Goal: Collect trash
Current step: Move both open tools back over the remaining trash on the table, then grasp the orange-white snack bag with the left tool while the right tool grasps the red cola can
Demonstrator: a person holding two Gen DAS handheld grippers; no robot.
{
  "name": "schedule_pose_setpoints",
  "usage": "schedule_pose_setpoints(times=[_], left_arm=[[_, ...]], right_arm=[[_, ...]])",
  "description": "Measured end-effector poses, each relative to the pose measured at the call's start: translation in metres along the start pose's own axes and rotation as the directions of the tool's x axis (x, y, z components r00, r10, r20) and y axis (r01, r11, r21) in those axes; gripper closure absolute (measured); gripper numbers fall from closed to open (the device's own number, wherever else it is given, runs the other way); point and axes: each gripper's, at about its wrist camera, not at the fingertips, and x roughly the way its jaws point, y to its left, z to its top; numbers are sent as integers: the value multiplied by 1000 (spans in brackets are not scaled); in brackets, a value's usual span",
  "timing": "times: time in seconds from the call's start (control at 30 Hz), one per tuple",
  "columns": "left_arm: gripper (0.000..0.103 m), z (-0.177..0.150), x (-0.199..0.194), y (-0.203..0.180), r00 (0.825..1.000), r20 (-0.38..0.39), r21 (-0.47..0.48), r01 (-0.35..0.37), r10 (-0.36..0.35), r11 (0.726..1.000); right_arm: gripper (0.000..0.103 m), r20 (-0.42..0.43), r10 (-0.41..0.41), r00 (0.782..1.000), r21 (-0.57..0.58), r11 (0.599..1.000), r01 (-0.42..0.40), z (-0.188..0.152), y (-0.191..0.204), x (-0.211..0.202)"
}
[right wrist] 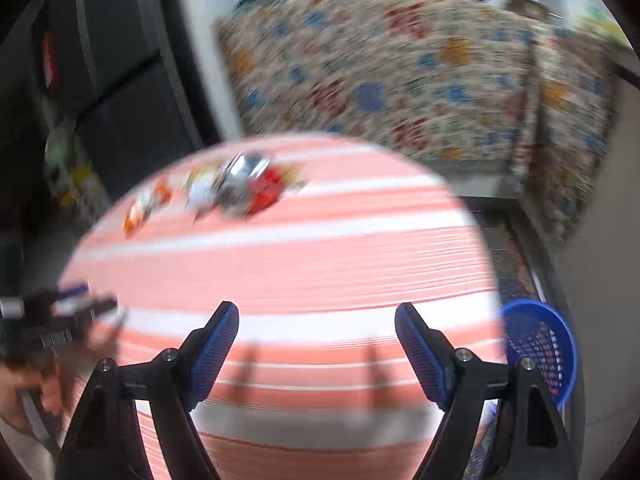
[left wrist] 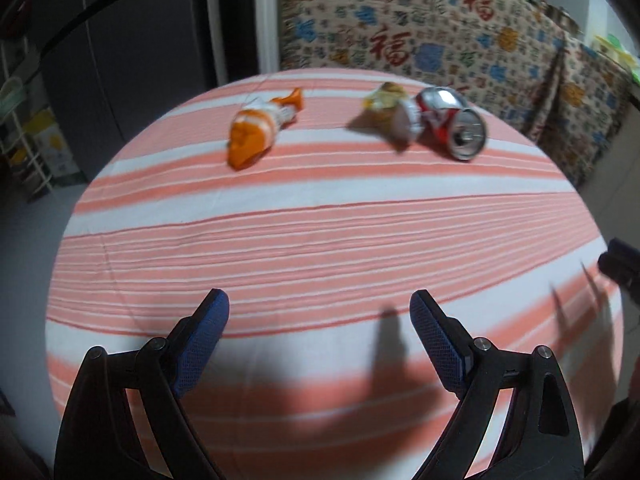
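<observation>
Three pieces of trash lie at the far side of the striped table point(left wrist: 320, 240): an orange and white wrapper point(left wrist: 260, 128), a crumpled yellow and brown wrapper point(left wrist: 390, 114), and a crushed red and silver can point(left wrist: 454, 122) on its side. My left gripper point(left wrist: 319, 304) is open and empty, well short of them. My right gripper point(right wrist: 317, 318) is open and empty over the near side of the table point(right wrist: 300, 264). In the blurred right wrist view the can point(right wrist: 250, 186) and the orange wrapper point(right wrist: 146, 206) sit far left. The left gripper point(right wrist: 60, 316) shows at the left edge.
A blue mesh basket point(right wrist: 538, 346) stands on the floor to the right of the table. A cloth-covered piece of furniture point(left wrist: 460, 36) stands behind the table. A dark cabinet point(left wrist: 120, 60) and a white rack point(left wrist: 28, 132) are at the left.
</observation>
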Motion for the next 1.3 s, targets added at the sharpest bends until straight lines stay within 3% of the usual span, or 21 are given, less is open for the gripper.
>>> schedule_pose_setpoints(times=[0.13,0.23,0.37,0.57,0.9,1.0,1.07,1.1,1.3], left_arm=[[10,8,15,10,1000,-10,-2,-29,29,1000],[2,20,28,14,999,-21,5,-48,48,999],[0,32,39,19,998,-28,6,-50,50,999],[0,55,55,27,999,-34,55,-3,5,998],[3,109,90,50,999,-1,39,37,-37,999],[24,116,93,46,999,19,79,28,-30,996],[51,117,93,43,999,26,93,40,-42,995],[57,116,91,43,998,33,94,44,-47,995],[58,95,70,43,996,38,58,79,-82,995]], right_arm=[[21,-73,-8,997,-83,997,2,2,36,44],[21,-82,-39,996,-137,990,27,8,53,64],[19,-113,-41,993,-127,992,26,10,59,86],[16,-109,-40,993,-119,993,27,11,60,85],[16,-110,-49,993,-125,992,35,12,62,86],[16,-110,-49,993,-124,992,35,13,62,86],[16,-110,-49,993,-124,992,35,13,63,86],[16,-110,-50,993,-124,992,36,13,62,86],[15,-110,-49,993,-123,992,36,13,63,86]])
